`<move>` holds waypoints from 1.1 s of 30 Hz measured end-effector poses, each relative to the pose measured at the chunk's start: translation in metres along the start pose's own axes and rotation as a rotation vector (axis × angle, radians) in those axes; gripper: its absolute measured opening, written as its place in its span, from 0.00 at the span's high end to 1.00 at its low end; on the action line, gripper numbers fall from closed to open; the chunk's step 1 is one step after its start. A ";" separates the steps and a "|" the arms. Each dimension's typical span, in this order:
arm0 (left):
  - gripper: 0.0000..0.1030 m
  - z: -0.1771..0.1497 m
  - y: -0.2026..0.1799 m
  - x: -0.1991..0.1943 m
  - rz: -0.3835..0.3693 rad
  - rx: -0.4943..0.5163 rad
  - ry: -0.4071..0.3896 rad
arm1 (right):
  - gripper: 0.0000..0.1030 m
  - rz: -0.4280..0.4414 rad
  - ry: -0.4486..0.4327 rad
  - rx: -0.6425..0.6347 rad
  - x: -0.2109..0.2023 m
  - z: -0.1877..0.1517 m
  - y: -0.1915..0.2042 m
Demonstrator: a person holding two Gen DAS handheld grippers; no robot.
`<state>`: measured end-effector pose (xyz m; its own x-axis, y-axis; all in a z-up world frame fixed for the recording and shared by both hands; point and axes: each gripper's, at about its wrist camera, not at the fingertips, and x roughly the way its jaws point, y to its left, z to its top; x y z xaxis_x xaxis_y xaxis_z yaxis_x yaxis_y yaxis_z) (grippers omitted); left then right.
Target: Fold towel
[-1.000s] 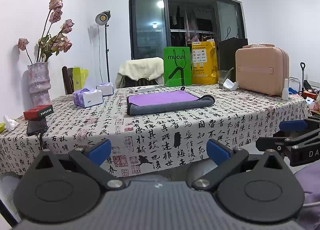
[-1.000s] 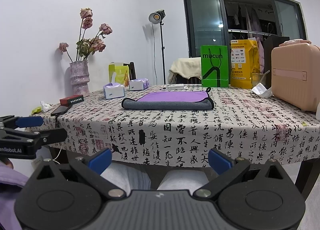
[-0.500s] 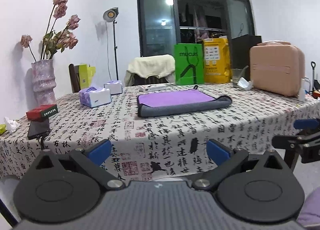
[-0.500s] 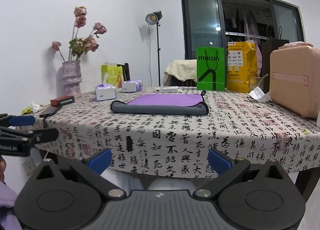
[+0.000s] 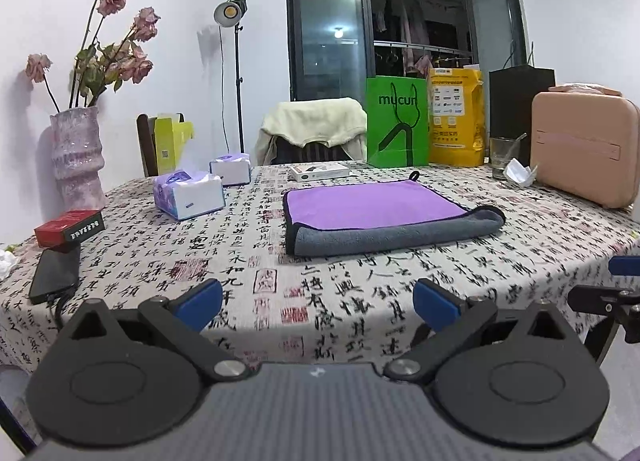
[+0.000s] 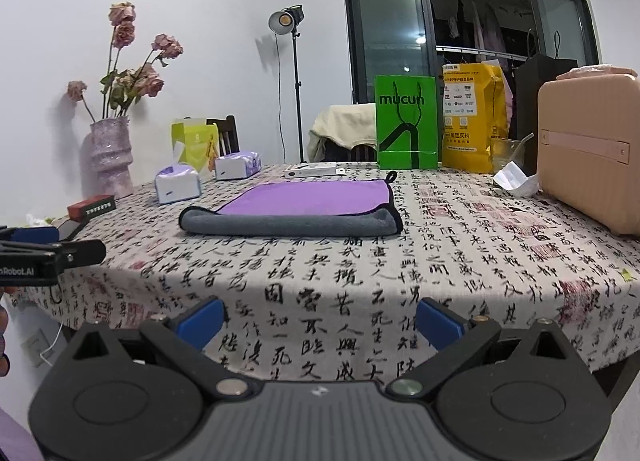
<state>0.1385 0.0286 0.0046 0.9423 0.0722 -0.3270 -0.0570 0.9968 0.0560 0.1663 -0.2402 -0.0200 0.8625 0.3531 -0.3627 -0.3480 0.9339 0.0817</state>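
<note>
A purple towel with a grey underside (image 5: 380,217) lies flat on the table, its near edge rolled over so a grey band shows; it also shows in the right wrist view (image 6: 296,209). My left gripper (image 5: 318,303) is open and empty, over the table's front edge, well short of the towel. My right gripper (image 6: 320,321) is open and empty, at the front edge too. Each gripper shows at the side of the other's view: the right one (image 5: 608,293), the left one (image 6: 48,257).
The table has a calligraphy-print cloth (image 5: 360,285). On it: two tissue boxes (image 5: 188,197), a red box (image 5: 68,227), a black phone (image 5: 54,275), a vase of roses (image 5: 78,157), green (image 5: 396,127) and yellow bags, a glass, a pink case (image 5: 584,153).
Both grippers have risen and moved forward toward the table; the tabletop and towel now sit closer and lower in both views. The towel has not moved.
</note>
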 end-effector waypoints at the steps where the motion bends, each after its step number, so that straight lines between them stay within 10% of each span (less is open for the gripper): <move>1: 0.00 0.002 0.001 0.005 0.001 -0.001 0.002 | 0.00 -0.001 0.003 0.001 0.003 0.002 -0.001; 15: 0.02 0.042 0.018 0.088 -0.023 -0.025 0.038 | 0.00 -0.022 0.023 -0.013 0.079 0.046 -0.025; 28: 0.52 0.059 0.025 0.183 -0.037 0.014 0.229 | 0.15 -0.018 0.087 -0.014 0.171 0.088 -0.064; 31: 0.79 0.058 0.025 0.192 -0.084 0.031 0.270 | 0.37 0.025 0.133 0.030 0.189 0.095 -0.076; 33: 0.79 0.057 0.024 0.194 -0.102 0.037 0.281 | 0.59 0.048 0.173 0.040 0.198 0.097 -0.081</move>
<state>0.3384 0.0643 -0.0032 0.8142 -0.0170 -0.5803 0.0506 0.9978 0.0417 0.4008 -0.2404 -0.0086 0.7682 0.3854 -0.5112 -0.3690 0.9191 0.1385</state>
